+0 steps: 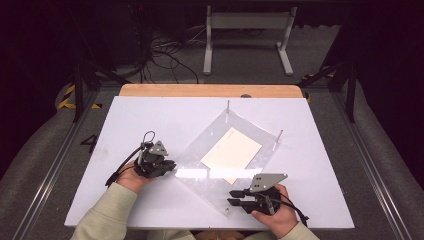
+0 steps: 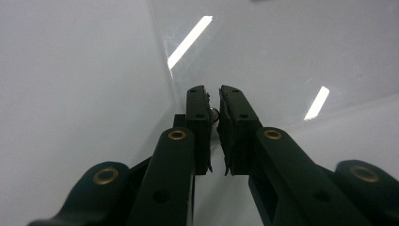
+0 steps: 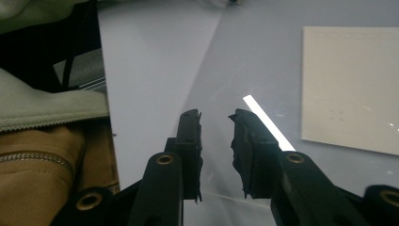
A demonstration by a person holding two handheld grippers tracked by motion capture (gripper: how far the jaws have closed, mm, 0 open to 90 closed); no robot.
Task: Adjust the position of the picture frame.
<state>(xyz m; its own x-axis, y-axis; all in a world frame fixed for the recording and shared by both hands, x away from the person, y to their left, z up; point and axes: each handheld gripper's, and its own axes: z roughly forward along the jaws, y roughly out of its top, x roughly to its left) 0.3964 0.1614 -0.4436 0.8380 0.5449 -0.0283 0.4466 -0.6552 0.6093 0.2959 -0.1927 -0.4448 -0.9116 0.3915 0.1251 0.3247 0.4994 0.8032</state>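
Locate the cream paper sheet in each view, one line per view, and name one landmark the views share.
High view: the cream paper sheet lies at table centre, under the clear plastic panel.
Left gripper view: the paper is not in this picture; the panel's corner sits ahead of the jaws.
Right gripper view: the paper is at the upper right, beyond the jaws.
Shared landmark: the bright light streak reflected on the panel.
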